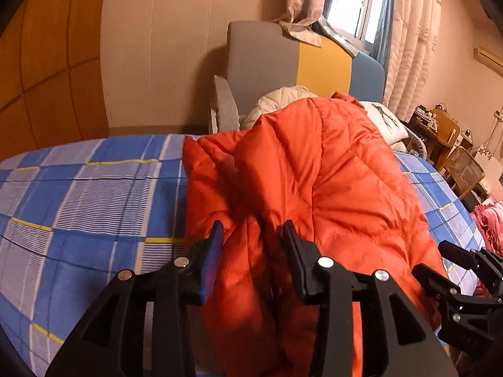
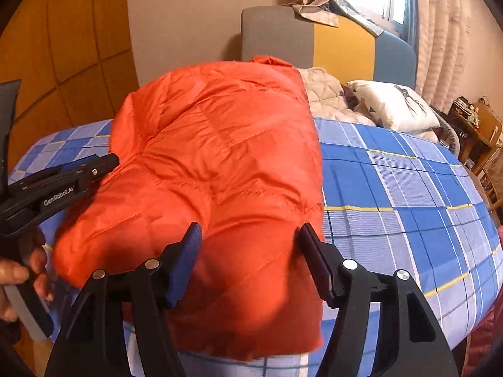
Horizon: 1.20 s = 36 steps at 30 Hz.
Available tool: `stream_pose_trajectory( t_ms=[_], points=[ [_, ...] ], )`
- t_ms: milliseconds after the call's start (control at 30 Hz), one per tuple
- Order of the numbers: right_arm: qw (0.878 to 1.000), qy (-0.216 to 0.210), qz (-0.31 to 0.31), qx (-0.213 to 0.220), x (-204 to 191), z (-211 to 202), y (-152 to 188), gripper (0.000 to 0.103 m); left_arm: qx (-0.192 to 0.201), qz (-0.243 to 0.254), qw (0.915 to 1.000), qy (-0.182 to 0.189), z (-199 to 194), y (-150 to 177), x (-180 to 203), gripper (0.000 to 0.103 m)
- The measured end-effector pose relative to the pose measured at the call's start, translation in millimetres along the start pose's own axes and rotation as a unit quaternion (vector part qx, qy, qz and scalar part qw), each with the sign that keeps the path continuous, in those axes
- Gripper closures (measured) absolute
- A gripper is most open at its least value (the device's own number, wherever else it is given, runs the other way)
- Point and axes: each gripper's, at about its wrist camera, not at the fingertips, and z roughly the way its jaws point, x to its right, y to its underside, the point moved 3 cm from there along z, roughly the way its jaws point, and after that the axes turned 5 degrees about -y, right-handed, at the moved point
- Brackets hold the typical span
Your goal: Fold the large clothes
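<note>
A puffy orange quilted jacket (image 1: 330,188) (image 2: 220,157) lies folded lengthwise on the blue checked bedsheet (image 1: 78,204) (image 2: 408,204). My left gripper (image 1: 253,232) stands open over the jacket's near end, with a fold of the fabric between its fingers and no pad pressing on it. My right gripper (image 2: 251,232) is open wide over the jacket's near right corner, and the padded bulk sits between its fingers. In the left wrist view the right gripper (image 1: 456,270) shows at the right edge. The left gripper (image 2: 94,166), held by a hand (image 2: 19,270), shows at the left of the right wrist view.
A grey, yellow and blue headboard (image 1: 267,56) stands behind the bed, with a white quilted garment (image 1: 283,97) and a printed pillow (image 2: 393,103) before it. Wooden wardrobe (image 1: 47,62) at left; a wicker chair (image 1: 462,166) and pink fabric (image 1: 490,220) at right.
</note>
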Motion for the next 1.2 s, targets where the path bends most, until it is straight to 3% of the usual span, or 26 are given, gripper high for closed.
stream_pose_trajectory(
  t_ms=[333,700,967,1067,1200],
  points=[
    [1.000,0.004,0.008,0.004,-11.1,-10.7,16.0,0.035,0.024,0.000,0.9997,0.006,-54.3,21.7,-5.4,0.062],
    [1.000,0.013,0.019,0.006,-15.7,-10.8,21.2,0.029,0.058,-0.006,0.9983,0.004,-100.1,26.5,-11.4,0.052],
    [0.999,0.024,0.030,0.008,-19.5,-20.8,26.3,0.025,0.062,-0.010,0.9980,-0.005,-120.2,38.6,-14.0,0.032],
    [0.999,0.023,0.035,0.014,-21.5,-29.7,28.6,0.017,0.061,-0.012,0.9980,-0.008,-126.9,47.5,-15.2,0.022],
    [0.999,0.025,0.043,0.021,-23.1,-42.3,33.4,0.017,0.059,-0.018,0.9980,-0.016,-135.1,57.9,-18.6,0.013]
  ],
)
